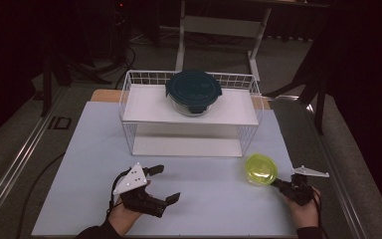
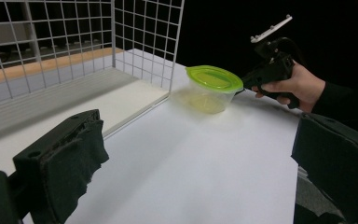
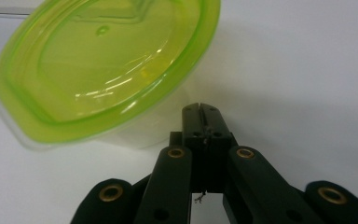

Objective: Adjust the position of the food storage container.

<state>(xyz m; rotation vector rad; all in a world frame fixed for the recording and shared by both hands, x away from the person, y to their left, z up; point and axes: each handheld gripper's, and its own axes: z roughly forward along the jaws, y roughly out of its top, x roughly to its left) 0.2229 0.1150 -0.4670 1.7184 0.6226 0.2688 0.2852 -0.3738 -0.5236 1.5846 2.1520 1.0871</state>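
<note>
A clear plastic container with a yellow-green lid (image 1: 260, 169) stands on the white mat at the front right, just off the rack's corner. My right gripper (image 1: 274, 183) is shut, and its tips (image 3: 200, 109) rest against the container's wall (image 3: 107, 60) just under the lid's rim; nothing shows between the jaws. From the left gripper view the same container (image 2: 213, 78) sits on the mat with the right gripper (image 2: 242, 86) at its rim. My left gripper (image 1: 165, 183) lies at the front left, open with nothing in it (image 2: 200, 158).
A white wire rack (image 1: 129, 99) stands at the back of the mat, its mesh side close to the container (image 2: 144, 46). A dark teal-lidded glass bowl (image 1: 194, 89) sits on its upper shelf. Bare mat (image 1: 204, 199) lies between the two grippers.
</note>
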